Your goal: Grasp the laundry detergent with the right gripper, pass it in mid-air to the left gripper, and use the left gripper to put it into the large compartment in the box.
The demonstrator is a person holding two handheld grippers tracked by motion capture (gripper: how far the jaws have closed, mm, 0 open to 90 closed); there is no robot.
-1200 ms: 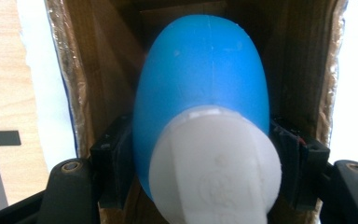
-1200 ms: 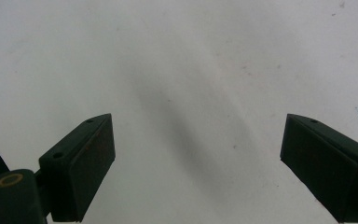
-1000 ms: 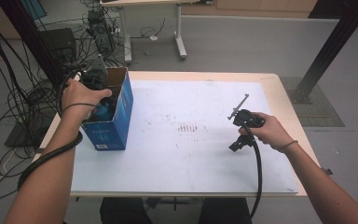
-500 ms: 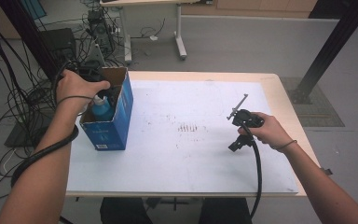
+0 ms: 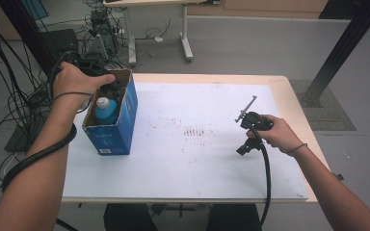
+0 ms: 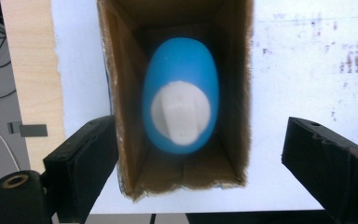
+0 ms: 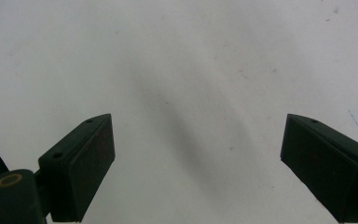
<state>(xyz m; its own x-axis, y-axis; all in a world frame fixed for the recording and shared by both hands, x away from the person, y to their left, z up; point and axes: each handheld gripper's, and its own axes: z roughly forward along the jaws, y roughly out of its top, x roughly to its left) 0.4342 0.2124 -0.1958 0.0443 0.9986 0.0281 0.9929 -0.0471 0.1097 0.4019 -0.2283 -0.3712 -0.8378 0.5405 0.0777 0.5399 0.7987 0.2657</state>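
My left gripper [image 6: 200, 154] hung above the open box [image 6: 121, 116], its jaws spread wide and holding nothing, one jaw outside each long wall of the box. I held it pointing straight down so its camera looked into the opening. Inside stood a blue bottle [image 6: 181, 93] with a white cap [image 6: 181, 112], upright and leaning toward no wall that I could make out, loose in the box and touching neither jaw. In the high view my left hand [image 5: 77, 79] sat at the upper left of the frame, over the far end of the box [image 5: 125, 118], with the bottle [image 5: 107, 110] showing through the open top.

My right gripper [image 7: 196, 172] was likewise released, jaws wide apart over bare white surface [image 7: 191, 70]. In the high view my right hand [image 5: 277, 132] held it low at the right of centre, well apart from the box, which I judged a waiting pose that left the left side room to work.
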